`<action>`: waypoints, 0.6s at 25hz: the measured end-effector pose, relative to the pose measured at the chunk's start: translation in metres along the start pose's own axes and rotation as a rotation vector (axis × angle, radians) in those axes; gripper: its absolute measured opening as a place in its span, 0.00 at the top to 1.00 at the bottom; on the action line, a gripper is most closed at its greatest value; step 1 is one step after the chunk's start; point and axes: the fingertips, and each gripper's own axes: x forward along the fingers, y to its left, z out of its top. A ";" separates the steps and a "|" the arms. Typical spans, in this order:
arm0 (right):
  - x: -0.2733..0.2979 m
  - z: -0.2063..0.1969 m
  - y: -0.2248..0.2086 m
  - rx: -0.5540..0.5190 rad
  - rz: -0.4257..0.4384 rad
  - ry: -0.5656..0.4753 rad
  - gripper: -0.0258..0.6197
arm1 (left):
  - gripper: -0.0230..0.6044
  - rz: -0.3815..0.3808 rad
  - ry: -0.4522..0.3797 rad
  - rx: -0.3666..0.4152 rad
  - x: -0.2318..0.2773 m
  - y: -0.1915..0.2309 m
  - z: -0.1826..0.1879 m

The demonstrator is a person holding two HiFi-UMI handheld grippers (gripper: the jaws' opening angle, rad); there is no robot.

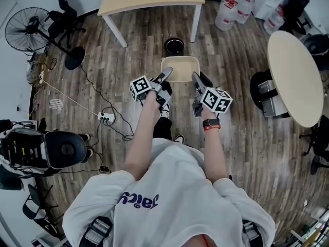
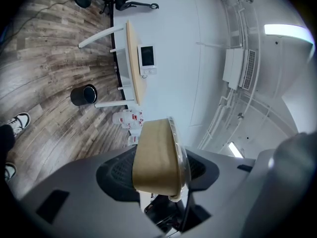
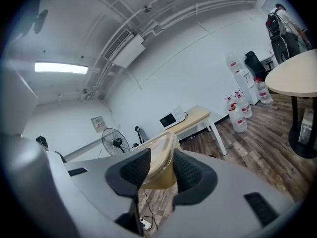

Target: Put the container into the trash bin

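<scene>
Between our two hand-held tongs, at about chest height, hangs a tan rectangular container with a clear plastic lid (image 1: 180, 68). The left tongs (image 1: 165, 77) stand wide and clamp the container across its body, with the dark ribbed pads pressing on both sides. The right tongs (image 1: 196, 80) pinch the opposite end, with the pads set on either side of its rim. Both tongs point roughly level and hold the container clear of everything else.

Ahead and below, a small round black trash bin (image 1: 174, 46) stands on the grey-brown plank floor (image 1: 231, 86), just beside a leg of a pale wooden bench (image 1: 154, 1). The container is well apart from the bin and not yet over it.

We judge this to be the carrying step. To do it well, we should keep both grips even and step forward until the container is squarely over the bin's mouth. The mouth looks narrow, so we should lower the container and probably tip one end down. Both tongs should then let go together so it does not catch on the rim.
</scene>
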 end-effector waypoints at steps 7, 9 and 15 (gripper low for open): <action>0.050 0.006 -0.032 -0.002 -0.025 0.030 0.74 | 0.60 0.005 0.009 -0.016 0.042 0.025 0.035; 0.070 0.009 -0.043 0.002 -0.031 0.042 0.74 | 0.60 0.009 0.015 -0.021 0.058 0.032 0.050; 0.141 0.031 -0.069 0.023 -0.054 0.084 0.74 | 0.60 0.034 0.026 -0.047 0.109 0.047 0.105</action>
